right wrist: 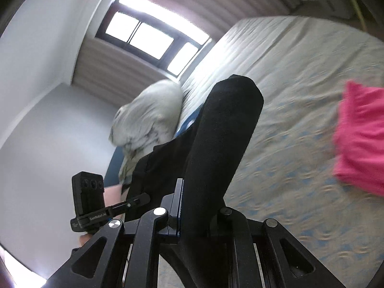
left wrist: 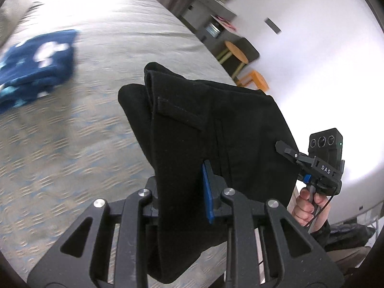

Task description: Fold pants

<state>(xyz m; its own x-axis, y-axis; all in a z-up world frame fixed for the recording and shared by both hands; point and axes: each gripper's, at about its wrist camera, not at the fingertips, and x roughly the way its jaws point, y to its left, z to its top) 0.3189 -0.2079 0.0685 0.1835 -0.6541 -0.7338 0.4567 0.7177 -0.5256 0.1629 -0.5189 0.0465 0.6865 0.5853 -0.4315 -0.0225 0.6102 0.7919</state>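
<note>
The black pants (left wrist: 204, 124) hang in the air above the bed, held by both grippers. My left gripper (left wrist: 184, 192) is shut on the pants' edge, cloth draped down between its fingers. The right gripper (left wrist: 288, 153) shows at the right of the left wrist view, clamped on the other edge of the pants. In the right wrist view my right gripper (right wrist: 199, 206) is shut on a thick fold of the pants (right wrist: 223, 132), which rises up in front of the camera. The left gripper (right wrist: 141, 199) shows at lower left, gripping the same cloth.
The bed (left wrist: 108, 72) has a light patterned cover. A folded blue garment with white shapes (left wrist: 36, 64) lies at its left. A pink garment (right wrist: 360, 139) lies at the right. A pillow (right wrist: 148, 120) sits near the window. Shelves and stools (left wrist: 235, 55) stand beside the bed.
</note>
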